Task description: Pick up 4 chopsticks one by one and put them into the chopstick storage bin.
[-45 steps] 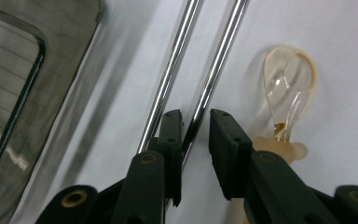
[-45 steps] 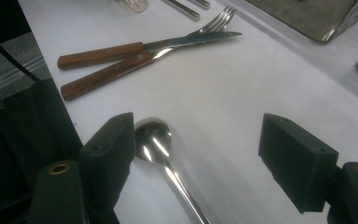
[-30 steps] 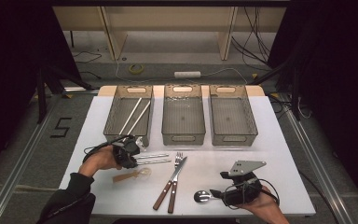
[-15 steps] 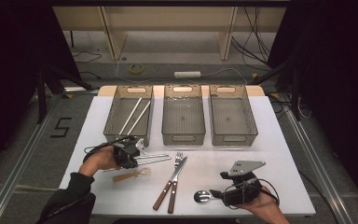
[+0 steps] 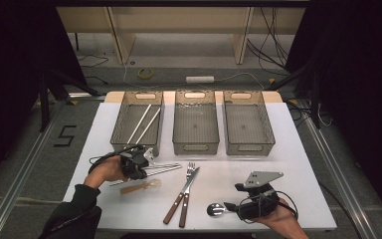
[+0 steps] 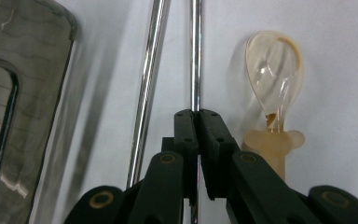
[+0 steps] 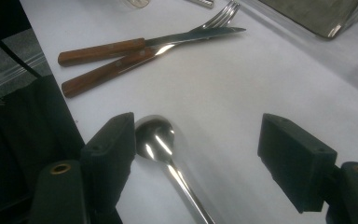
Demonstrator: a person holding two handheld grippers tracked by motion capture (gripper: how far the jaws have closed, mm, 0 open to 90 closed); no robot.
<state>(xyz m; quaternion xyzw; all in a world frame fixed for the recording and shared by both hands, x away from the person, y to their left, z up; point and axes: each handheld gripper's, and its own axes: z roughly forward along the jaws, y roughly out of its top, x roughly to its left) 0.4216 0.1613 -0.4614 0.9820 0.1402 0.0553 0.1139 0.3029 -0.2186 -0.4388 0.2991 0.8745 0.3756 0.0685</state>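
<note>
White tabletop runs from the person's edge out to a dark room with cables on the floor. Nearest, at the front right, the right gripper [image 5: 233,208] lies low in its hand, jaws spread wide with a steel spoon [image 7: 156,140] on the table between them (its bowl just beside one jaw, untouched). Hand and spoon sit where they sat a second ago. Just beyond, a wooden-handled knife [image 5: 175,204] and fork [image 5: 186,193] lie crossed.

Further left, the left gripper [image 5: 146,164] has just been closing and now pinches one of two metal chopsticks [image 6: 195,56] near its end, jaws pressed together on it; a second ago they were a little wider. The other chopstick [image 6: 147,88] lies just beside it on the table. The forearm comes in from the lower left, the hand level and unmoved. An amber plastic spoon [image 5: 142,186] lies near that gripper.

Farthest, three grey bins stand side by side; the left bin [image 5: 124,130] holds two pale sticks [image 5: 144,123].
</note>
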